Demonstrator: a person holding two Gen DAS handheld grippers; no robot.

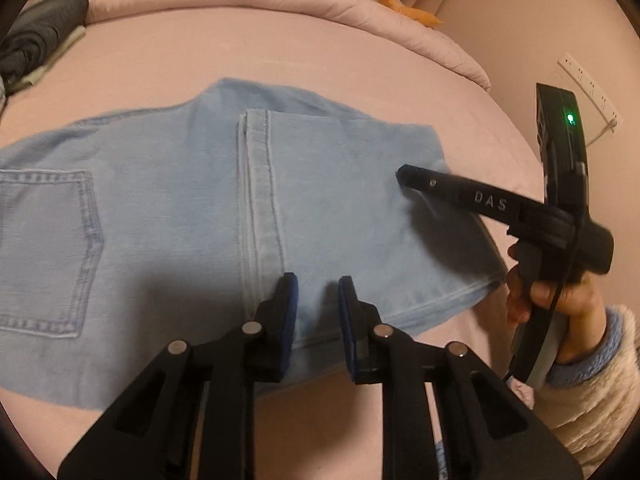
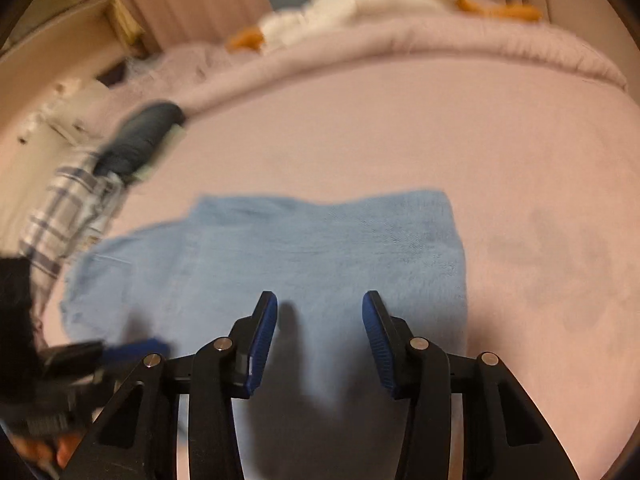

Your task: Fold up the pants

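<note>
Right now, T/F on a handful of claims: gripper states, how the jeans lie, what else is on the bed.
1. The left gripper is open, nothing between its blue pads. True.
2. The right gripper is clamped on the light blue denim pants. False: its jaws stand apart and hold nothing.
3. The pants lie folded on the pink bed sheet, a back pocket facing up. True.
4. A dark folded garment sits on top of the pants. False: it lies apart, near the far left edge of the bed.
5. The white plush toy with orange feet rests on the pants. False: it lies beyond the pink quilt.
</note>
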